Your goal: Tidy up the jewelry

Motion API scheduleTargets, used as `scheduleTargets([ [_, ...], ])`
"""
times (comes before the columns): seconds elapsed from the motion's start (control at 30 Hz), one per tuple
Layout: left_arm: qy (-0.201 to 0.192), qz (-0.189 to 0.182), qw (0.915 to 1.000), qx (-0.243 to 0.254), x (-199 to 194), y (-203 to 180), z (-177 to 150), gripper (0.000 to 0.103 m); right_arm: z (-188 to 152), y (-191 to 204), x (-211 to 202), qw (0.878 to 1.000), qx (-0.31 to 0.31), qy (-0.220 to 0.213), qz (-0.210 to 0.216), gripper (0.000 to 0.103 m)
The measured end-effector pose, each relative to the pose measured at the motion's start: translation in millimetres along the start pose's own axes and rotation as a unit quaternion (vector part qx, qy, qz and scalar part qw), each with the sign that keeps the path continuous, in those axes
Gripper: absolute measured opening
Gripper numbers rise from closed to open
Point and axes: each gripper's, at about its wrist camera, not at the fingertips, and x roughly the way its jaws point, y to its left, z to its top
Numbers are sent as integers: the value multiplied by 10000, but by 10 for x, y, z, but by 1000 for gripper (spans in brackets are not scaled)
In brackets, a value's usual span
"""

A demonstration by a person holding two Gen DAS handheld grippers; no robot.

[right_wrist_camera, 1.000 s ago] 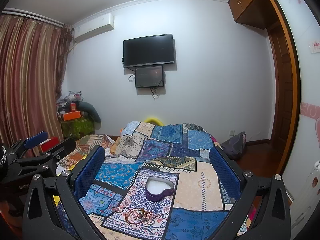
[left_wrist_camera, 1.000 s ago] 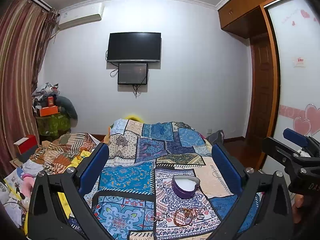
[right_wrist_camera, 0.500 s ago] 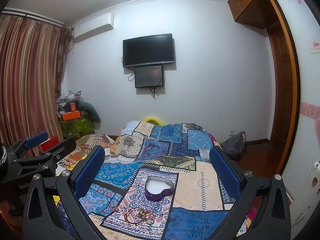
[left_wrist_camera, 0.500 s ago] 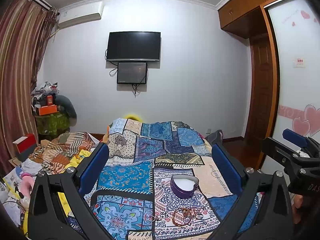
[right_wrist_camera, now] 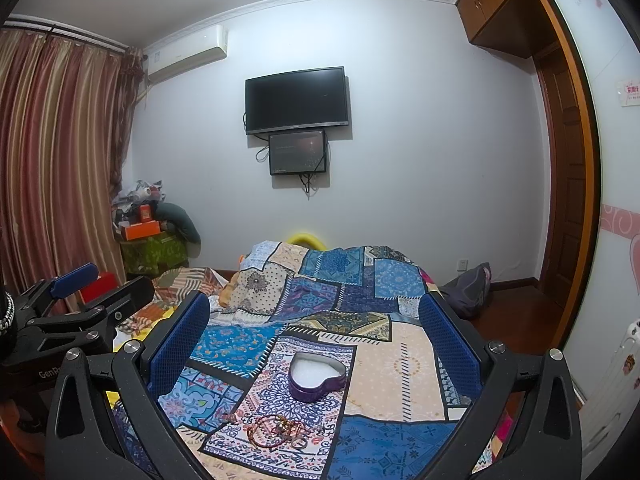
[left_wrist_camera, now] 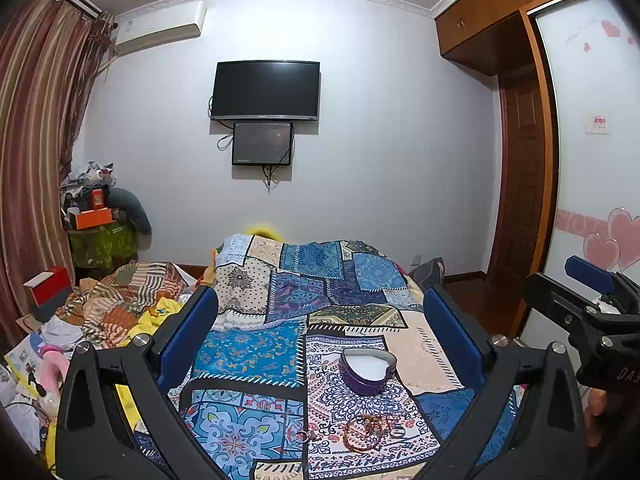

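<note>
A purple heart-shaped box with a white inside lies open on the patchwork bedspread; it also shows in the right wrist view. A small heap of bracelets and rings lies just in front of it, seen too in the right wrist view. My left gripper is open and empty, held above the bed short of the jewelry. My right gripper is open and empty too, alongside it. Each gripper shows at the edge of the other's view.
A pile of clothes and papers lies left of the bed. A cluttered stand is by the curtain. A TV hangs on the far wall. A wardrobe and door are on the right, with a bag on the floor.
Both grippers have barely moved; the view has shifted very slightly. Both stay open and empty, and the box and jewelry lie where they were.
</note>
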Motion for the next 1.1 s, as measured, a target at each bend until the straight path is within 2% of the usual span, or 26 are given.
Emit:
scheduleTargets([
  [0.8, 106, 25, 9999, 63, 84, -2, -26, 103, -73, -58, 118, 9998, 46, 171, -20, 103],
  [0.97, 203, 222, 9995, 63, 217, 45, -83, 103, -139, -98, 245, 9994, 63, 345, -72, 103],
  [1.1, 454, 376, 9983, -32, 426, 162, -181, 103, -233, -186, 421, 9979, 90, 596, -223, 103],
])
